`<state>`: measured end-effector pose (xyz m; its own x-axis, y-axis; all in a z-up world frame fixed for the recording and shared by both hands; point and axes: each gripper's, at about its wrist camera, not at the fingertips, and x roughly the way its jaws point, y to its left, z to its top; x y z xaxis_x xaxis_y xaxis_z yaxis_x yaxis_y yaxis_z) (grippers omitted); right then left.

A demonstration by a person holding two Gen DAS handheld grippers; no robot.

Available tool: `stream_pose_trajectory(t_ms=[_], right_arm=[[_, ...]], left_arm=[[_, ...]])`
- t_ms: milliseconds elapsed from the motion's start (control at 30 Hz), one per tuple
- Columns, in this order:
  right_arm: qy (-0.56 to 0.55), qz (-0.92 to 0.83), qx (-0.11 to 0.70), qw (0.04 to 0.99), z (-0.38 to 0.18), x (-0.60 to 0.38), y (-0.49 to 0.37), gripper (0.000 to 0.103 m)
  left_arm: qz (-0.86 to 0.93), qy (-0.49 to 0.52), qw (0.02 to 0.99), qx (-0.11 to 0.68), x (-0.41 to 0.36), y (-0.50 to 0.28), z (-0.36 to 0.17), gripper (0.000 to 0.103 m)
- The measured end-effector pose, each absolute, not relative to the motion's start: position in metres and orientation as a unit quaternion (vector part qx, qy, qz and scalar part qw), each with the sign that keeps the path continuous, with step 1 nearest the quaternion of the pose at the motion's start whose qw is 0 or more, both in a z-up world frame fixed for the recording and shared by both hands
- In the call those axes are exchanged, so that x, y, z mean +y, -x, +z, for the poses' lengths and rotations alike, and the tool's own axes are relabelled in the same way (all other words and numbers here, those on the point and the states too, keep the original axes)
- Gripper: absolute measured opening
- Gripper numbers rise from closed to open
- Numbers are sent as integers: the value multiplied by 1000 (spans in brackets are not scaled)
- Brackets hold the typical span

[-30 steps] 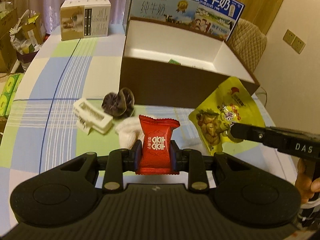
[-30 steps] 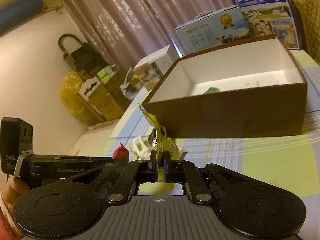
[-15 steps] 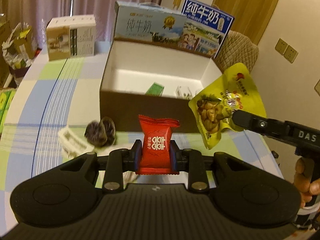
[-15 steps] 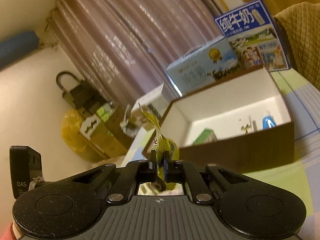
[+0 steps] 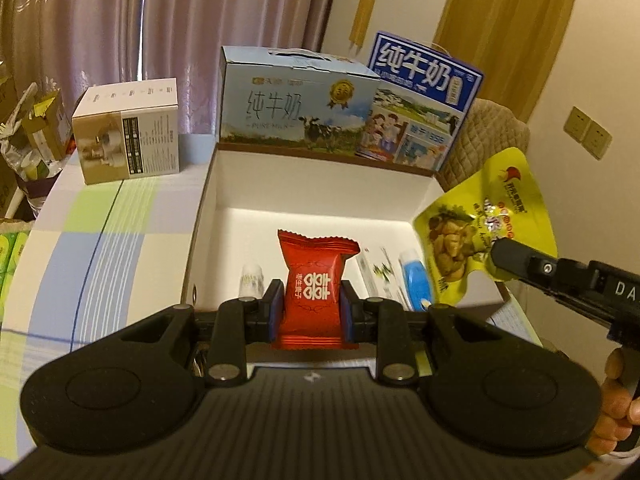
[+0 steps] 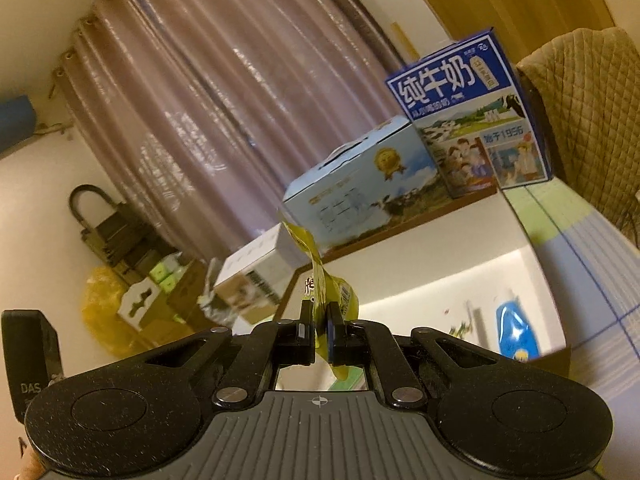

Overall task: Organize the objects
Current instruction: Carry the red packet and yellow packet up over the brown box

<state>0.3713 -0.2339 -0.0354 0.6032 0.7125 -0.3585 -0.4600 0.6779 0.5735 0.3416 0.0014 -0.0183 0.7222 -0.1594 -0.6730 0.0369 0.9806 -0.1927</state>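
My left gripper (image 5: 311,307) is shut on a red candy packet (image 5: 314,288) and holds it above the near part of the open brown box with white inside (image 5: 320,188). My right gripper (image 6: 319,330) is shut on a yellow snack pouch (image 6: 316,280), seen edge-on; in the left wrist view the pouch (image 5: 484,228) hangs over the box's right wall. Inside the box lie a blue tube (image 5: 416,276), a small white cup (image 5: 252,280) and a white sachet (image 5: 376,272). The box shows in the right wrist view (image 6: 460,280).
Two milk cartons (image 5: 296,108) (image 5: 420,96) stand behind the box, and a white-brown carton (image 5: 128,128) at the back left. The checked tablecloth (image 5: 100,240) lies left of the box. A padded chair back (image 5: 492,136) is at the right.
Both grippers have risen and moved forward with their packets, from in front of the box to over it. The inside of the box has come into view.
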Motion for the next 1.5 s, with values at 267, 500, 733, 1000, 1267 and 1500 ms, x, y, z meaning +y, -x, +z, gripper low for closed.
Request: stream_pose_trajectory(t_ms=[267,500,733,1000,1267,1500], right_arm=[[-203,314,307,875,-52,-216,-404,1],[-196,295,329,875,-73,-207,-431,1],[-189,276,347,876,-95,-194,-460,1],[-192,261,361,875,-111,-187,-483,1],[-191,255,363,876,-113,-187,-485,1],[-189,255,367,875,-115,-186,-484,1]], left_arm=[[-39,87,920,381,7,-381,-33,24],[-32,86,919,384,6,-409,-42,24],[-34,85,920,382,0,-440,-51,24],[-24,93,914,393,-2,-469,-83,24],[-14,95,908,408,4,-481,-108,24],[-17,96,909,404,4,-480,-109,34]])
